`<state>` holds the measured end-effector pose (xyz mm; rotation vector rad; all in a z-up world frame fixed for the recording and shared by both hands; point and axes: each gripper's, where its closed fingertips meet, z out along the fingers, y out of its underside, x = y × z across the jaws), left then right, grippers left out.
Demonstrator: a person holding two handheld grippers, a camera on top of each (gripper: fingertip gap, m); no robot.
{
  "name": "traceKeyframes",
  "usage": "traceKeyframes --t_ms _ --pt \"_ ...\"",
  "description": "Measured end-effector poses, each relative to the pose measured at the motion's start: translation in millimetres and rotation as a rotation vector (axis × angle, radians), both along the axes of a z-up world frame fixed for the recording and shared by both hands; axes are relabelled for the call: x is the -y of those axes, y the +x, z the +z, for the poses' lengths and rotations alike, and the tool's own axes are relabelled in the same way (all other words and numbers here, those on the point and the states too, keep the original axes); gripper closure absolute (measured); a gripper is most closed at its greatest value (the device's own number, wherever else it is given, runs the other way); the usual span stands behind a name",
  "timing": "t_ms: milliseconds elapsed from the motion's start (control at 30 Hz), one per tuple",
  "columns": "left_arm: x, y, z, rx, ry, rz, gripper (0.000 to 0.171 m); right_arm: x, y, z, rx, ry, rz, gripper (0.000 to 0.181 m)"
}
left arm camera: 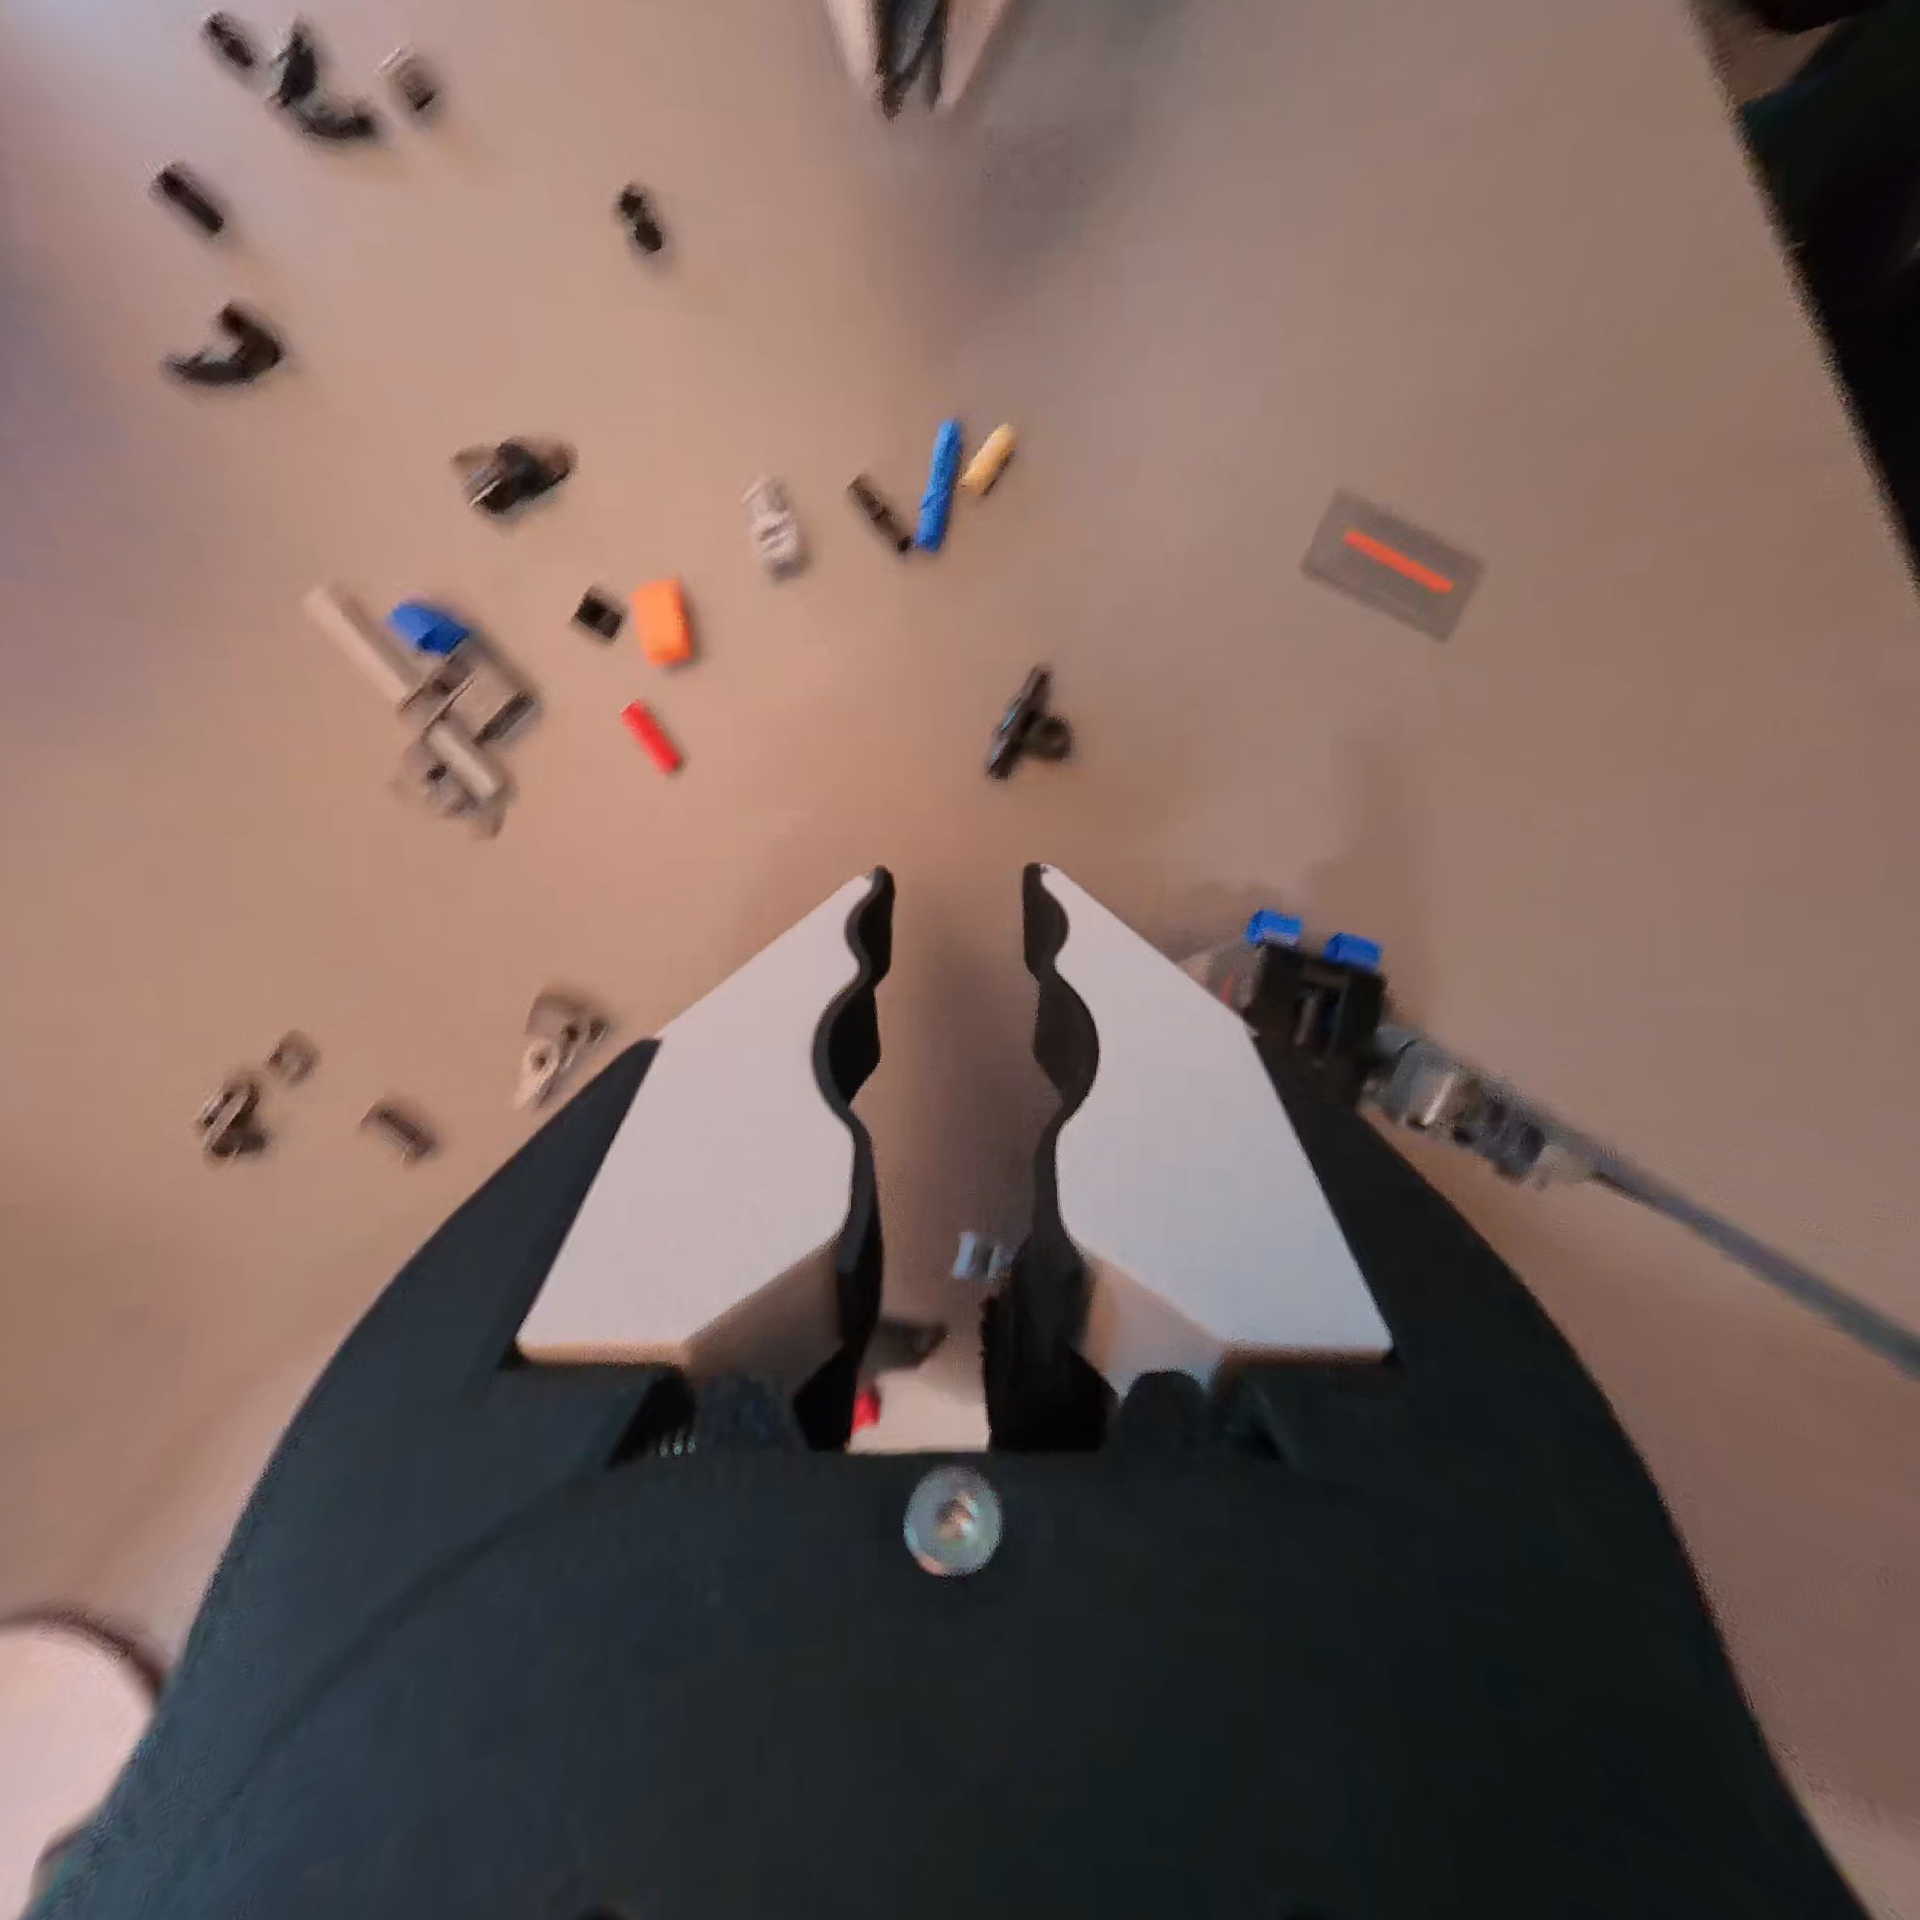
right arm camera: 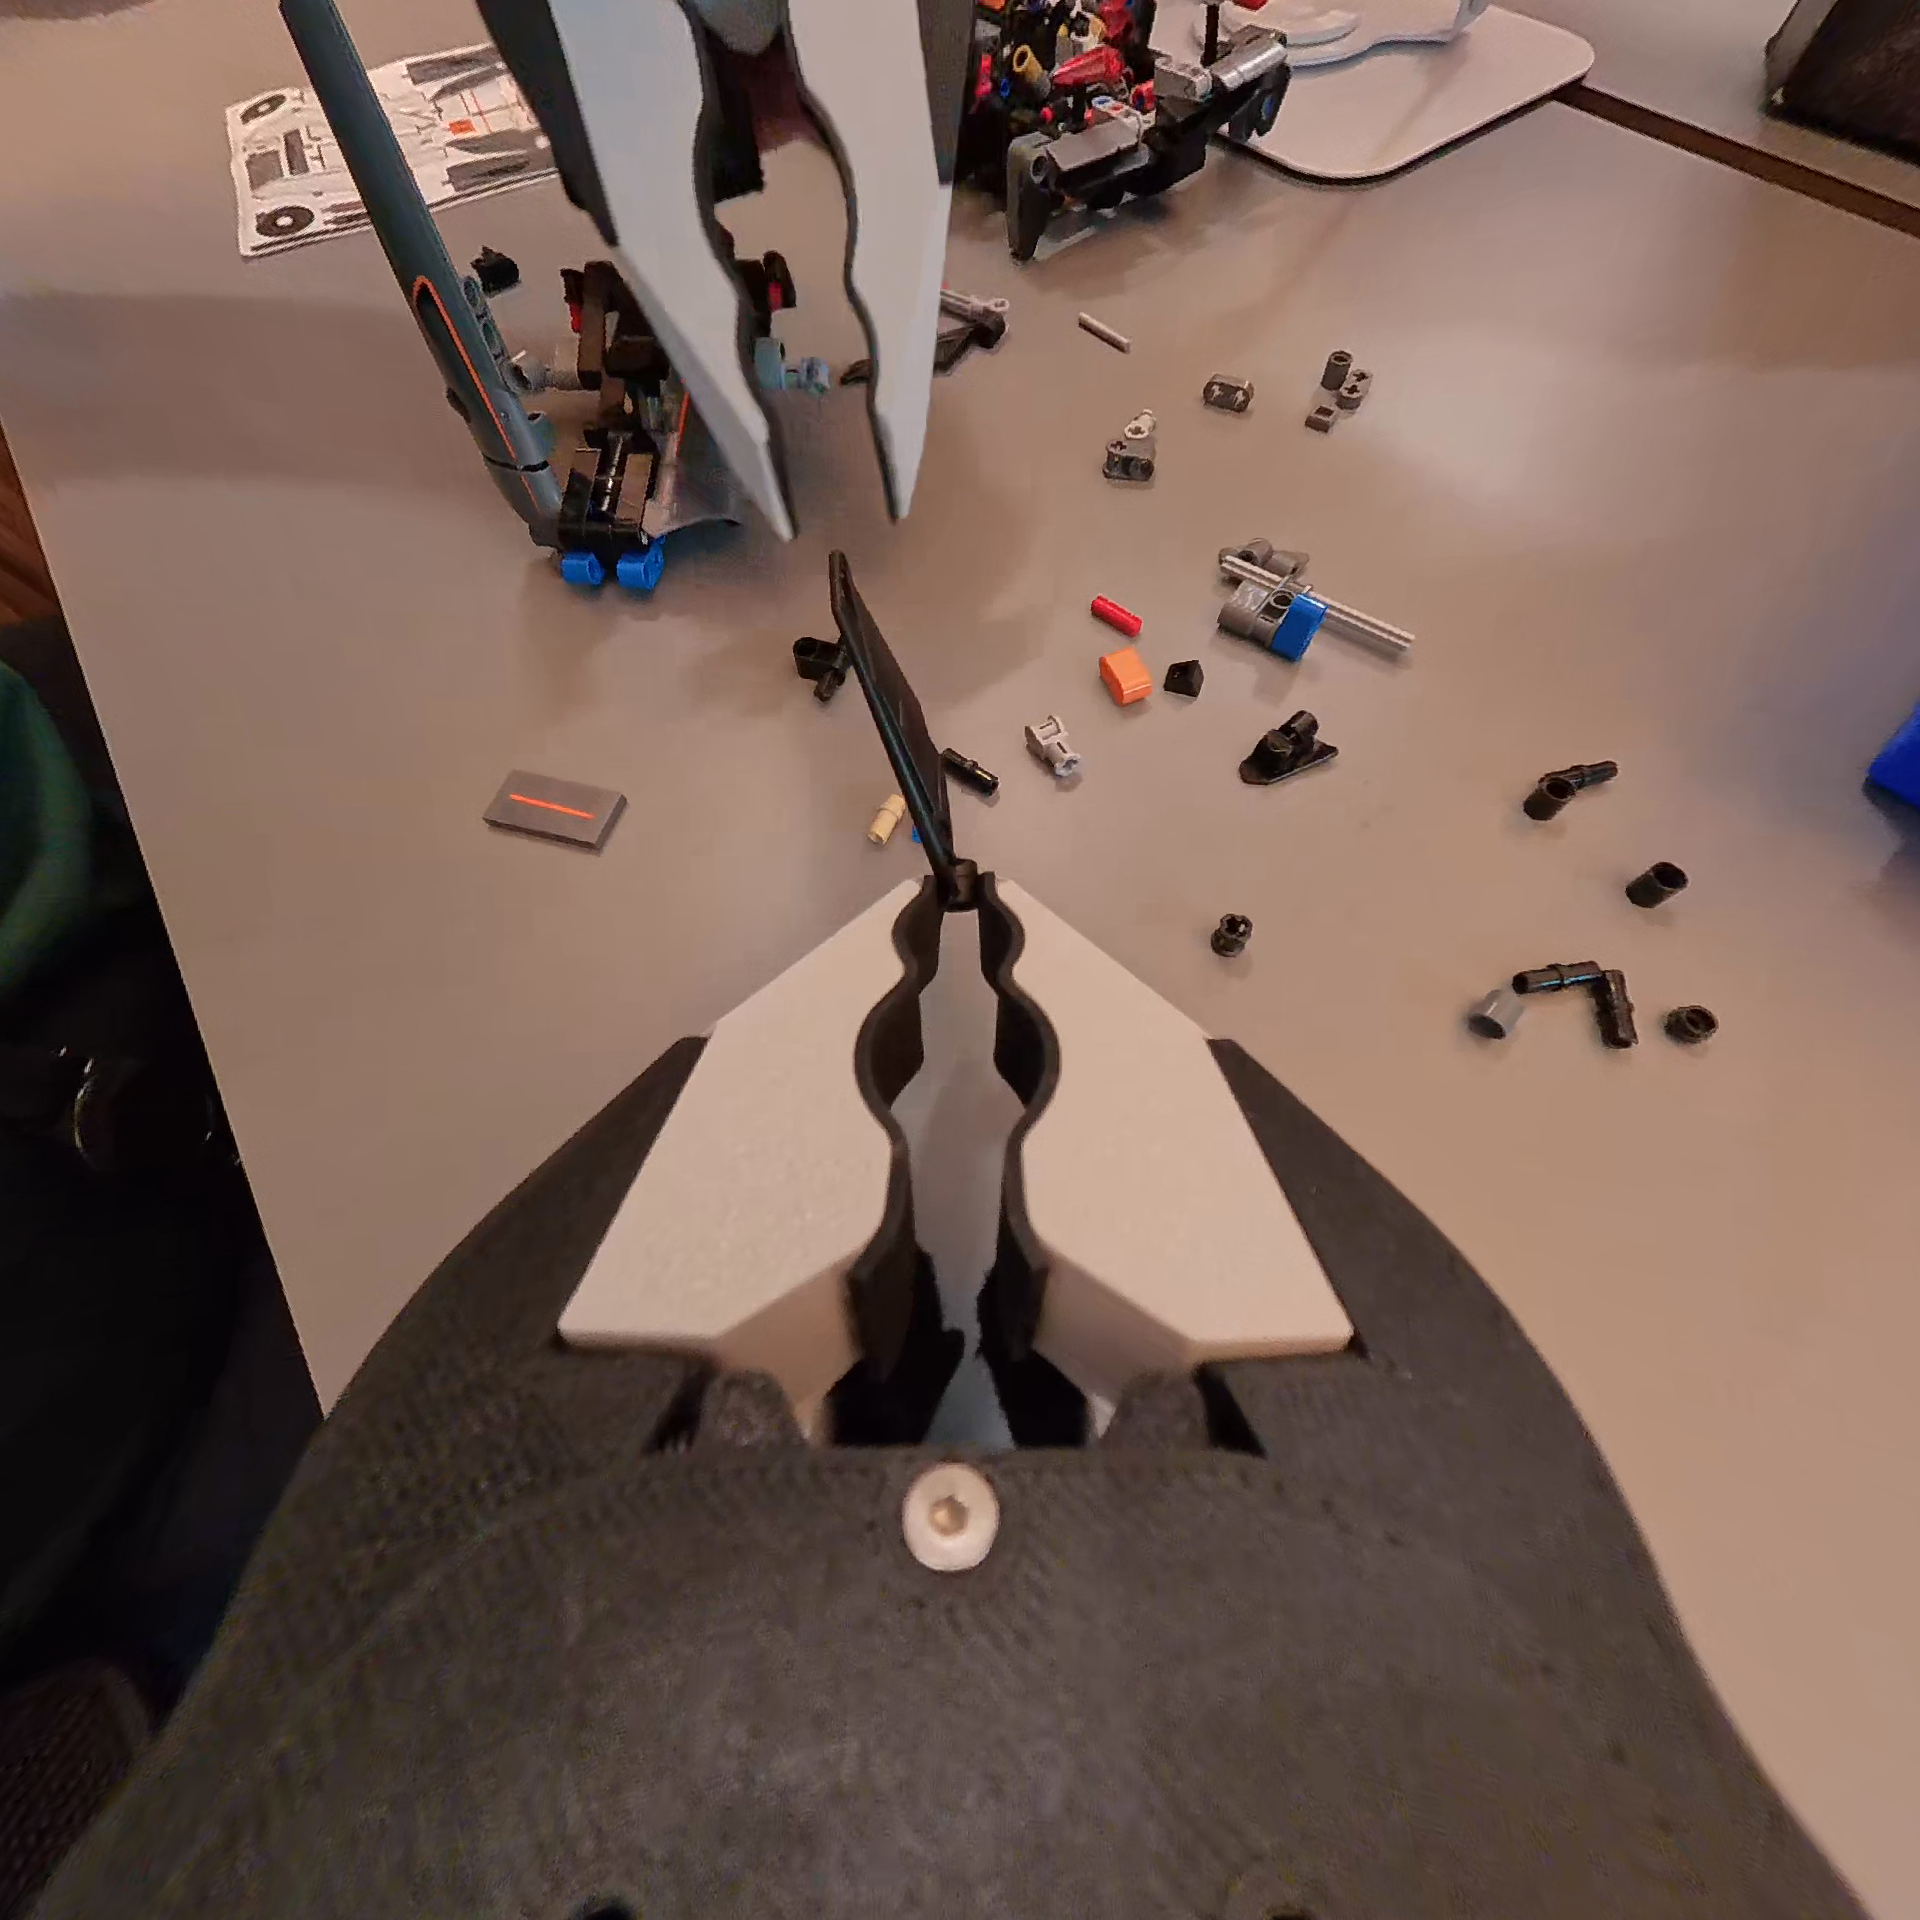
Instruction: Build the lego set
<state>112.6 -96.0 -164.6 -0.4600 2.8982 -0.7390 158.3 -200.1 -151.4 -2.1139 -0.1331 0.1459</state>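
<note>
Pinching a thin black panel at its tips, right gripper.

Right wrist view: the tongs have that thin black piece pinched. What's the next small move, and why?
Probably carry the thin black piece toward the upright sub-assembly with blue pins. The right tongs grip it only at its near end, so it sticks out long over the table; move slowly. The left tongs hang open beside that sub-assembly, apparently free to steady it.
</note>
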Motion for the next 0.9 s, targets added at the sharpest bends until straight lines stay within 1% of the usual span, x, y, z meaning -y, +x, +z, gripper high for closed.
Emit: traceKeyframes --t_ms 33,100,167,300,367,400,567,633,767,900 --pt "7.7 -3.2 -1.7 -0.015 -0.012 -0.026 0.147 -0.2 -0.2 -0.7 0.002 -0.004 0.001 0.177" --pt "14.8 -7.3 -7.1 -0.024 0.009 -0.074 0.146 -0.3 -0.4 -1.5 0.005 -0.009 0.002 0.177" --pt "19.0 -5.8 -10.5 -0.027 0.019 -0.083 0.145 -0.1 -0.8 -1.1 0.005 -0.006 0.005 0.177" --pt "31.3 -4.4 -16.1 -0.06 -0.008 -0.102 0.146 0.1 -0.7 -0.2 0.001 -0.001 0.006 0.177" --pt "35.5 -3.1 -19.7 -0.052 0.0 -0.116 0.157 0.3 -0.8 0.3 0.002 0.003 0.006 0.177" --pt "37.4 -3.6 -20.0 -0.062 -0.004 -0.116 0.157 0.3 -0.9 0.4 0.003 0.004 0.007 0.177" --pt "28.2 1.9 -18.3 -0.059 0.014 -0.067 0.157 0.6 -1.7 0.7 0.005 0.006 0.012 0.177" --pt "22.1 4.8 -10.2 -0.04 -0.002 -0.024 0.157 0.9 -2.0 1.6 0.006 0.012 0.014 0.177" --pt "5.9 6.2 15.3 -0.015 -0.059 0.103 0.157 1.3 -2.9 1.7 0.016 0.015 0.018 0.177" --pt "-11.7 -6.0 42.9 0.011 -0.111 0.19 0.158 1.5 -4.6 0.8 0.037 0.013 0.025 0.177"
